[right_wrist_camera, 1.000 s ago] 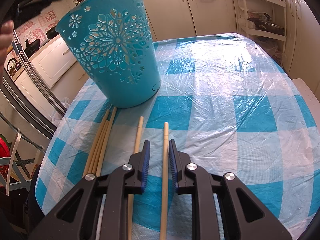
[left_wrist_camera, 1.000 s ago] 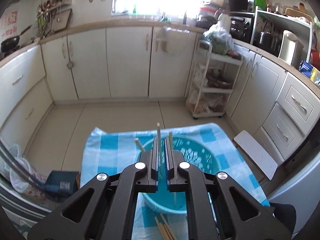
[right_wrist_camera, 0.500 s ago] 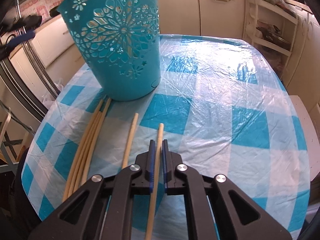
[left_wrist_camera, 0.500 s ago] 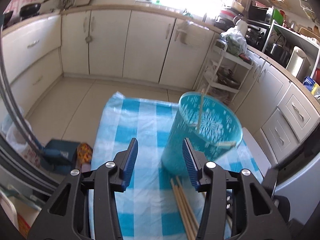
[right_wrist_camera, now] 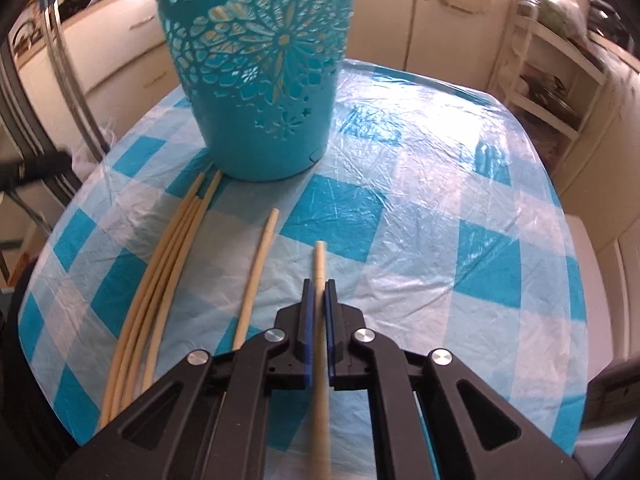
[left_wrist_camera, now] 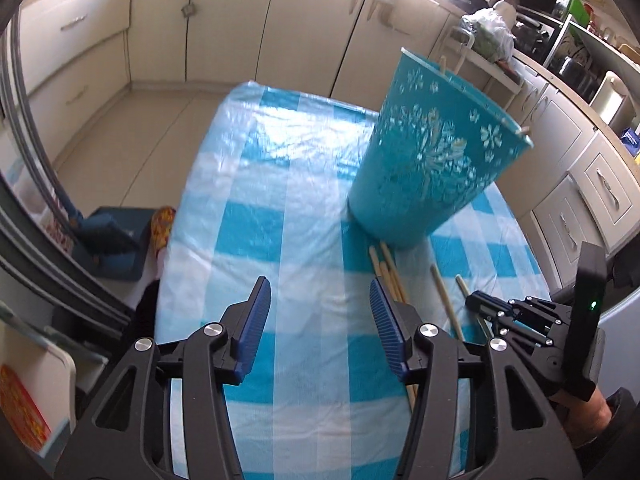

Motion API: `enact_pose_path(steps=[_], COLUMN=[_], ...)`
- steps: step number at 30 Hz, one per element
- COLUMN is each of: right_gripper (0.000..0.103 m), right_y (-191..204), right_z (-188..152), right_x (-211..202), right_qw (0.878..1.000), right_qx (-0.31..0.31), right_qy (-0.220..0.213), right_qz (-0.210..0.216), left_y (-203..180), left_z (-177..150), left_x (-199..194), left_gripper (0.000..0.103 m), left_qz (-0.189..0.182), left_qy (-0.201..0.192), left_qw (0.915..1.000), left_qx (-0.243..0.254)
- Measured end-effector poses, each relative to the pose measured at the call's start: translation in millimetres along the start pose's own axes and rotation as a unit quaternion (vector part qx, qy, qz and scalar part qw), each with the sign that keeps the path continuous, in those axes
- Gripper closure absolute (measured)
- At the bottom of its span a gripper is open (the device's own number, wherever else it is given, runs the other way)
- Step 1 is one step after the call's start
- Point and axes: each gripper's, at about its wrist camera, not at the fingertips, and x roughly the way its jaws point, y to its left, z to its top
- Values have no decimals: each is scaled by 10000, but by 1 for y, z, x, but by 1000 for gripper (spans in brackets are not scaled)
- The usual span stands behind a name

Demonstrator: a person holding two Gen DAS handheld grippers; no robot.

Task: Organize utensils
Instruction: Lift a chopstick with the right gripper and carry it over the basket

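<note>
A teal cut-out basket stands on the blue-checked table, with chopstick tips showing at its rim. Several pale chopsticks lie bundled in front of it, and a single one lies to their right. My right gripper is shut on another chopstick lying on the cloth; it also shows in the left wrist view. My left gripper is open and empty above the cloth, left of the bundle.
The table has a crinkled plastic cover. Kitchen cabinets ring the room. A white shelf cart stands beyond the table's far right. A dustpan lies on the floor to the left.
My left gripper let go of chopsticks into the basket, opened, and drew back and down to the left. My right gripper closed on the single chopstick and stays shut on it.
</note>
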Motion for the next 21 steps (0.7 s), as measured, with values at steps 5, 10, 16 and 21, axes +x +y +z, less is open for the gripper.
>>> enact_pose_path(steps=[5, 10, 16, 21], right_gripper=[97, 97, 97, 97], right_y=[-18, -37, -35, -24], right_z=[-8, 9, 68, 132], right_x=[-34, -89, -153, -174], right_qw=[9950, 9780, 9454, 9233], right_qx=[702, 1246, 1361, 1375], right_qy=[-481, -1228, -2373, -3086], right_qz=[515, 1136, 1772, 1827], left_y=[2, 7, 5, 0], left_z=[-10, -20, -30, -31], left_x=[-2, 5, 2, -6], left_gripper=[45, 45, 45, 43], left_qz=[48, 44, 15, -60], left_qy=[68, 265, 328, 264], left_qw=[10000, 9996, 9994, 9995], left_qx=[6, -114, -125, -131])
